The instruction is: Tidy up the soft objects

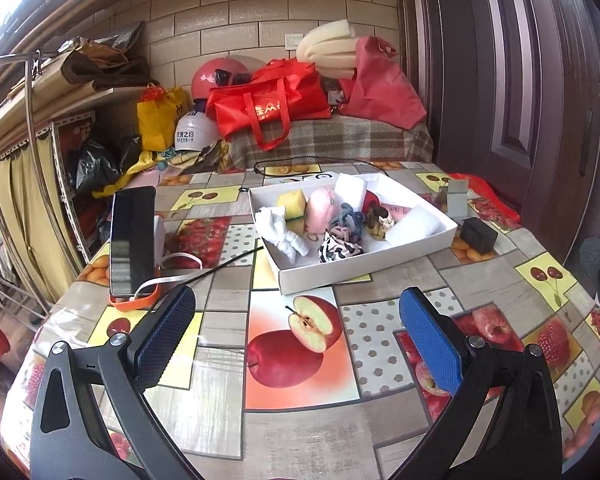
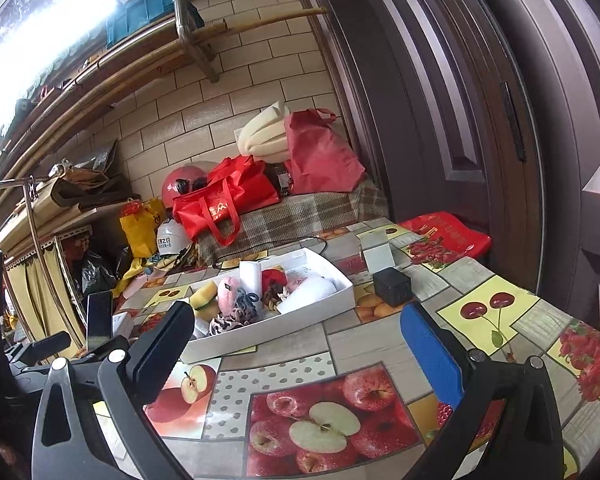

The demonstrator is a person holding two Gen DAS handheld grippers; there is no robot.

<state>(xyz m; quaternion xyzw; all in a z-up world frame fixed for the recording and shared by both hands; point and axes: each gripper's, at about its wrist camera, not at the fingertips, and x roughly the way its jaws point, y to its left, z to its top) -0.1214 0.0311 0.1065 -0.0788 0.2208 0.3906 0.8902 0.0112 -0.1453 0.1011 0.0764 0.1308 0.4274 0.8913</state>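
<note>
A white cardboard tray (image 1: 324, 274) sits on the fruit-print table and holds several soft objects: a yellow sponge (image 1: 291, 200), a pink plush (image 1: 321, 209), a white cloth (image 1: 280, 230), a blue-grey scrunchie (image 1: 348, 220), a black-and-white scrunchie (image 1: 338, 249) and white foam (image 1: 414, 224). My left gripper (image 1: 296, 316) is open and empty, hovering over the table in front of the tray. The tray also shows in the right wrist view (image 2: 284, 332). My right gripper (image 2: 300, 330) is open and empty, in front of the tray's right end.
A phone (image 1: 132, 236) stands on an orange stand at the left. A black box (image 1: 478, 234) and a small grey box (image 1: 456, 200) lie right of the tray. A black cable (image 1: 292, 164) runs behind it. Bags and helmets crowd the bench beyond.
</note>
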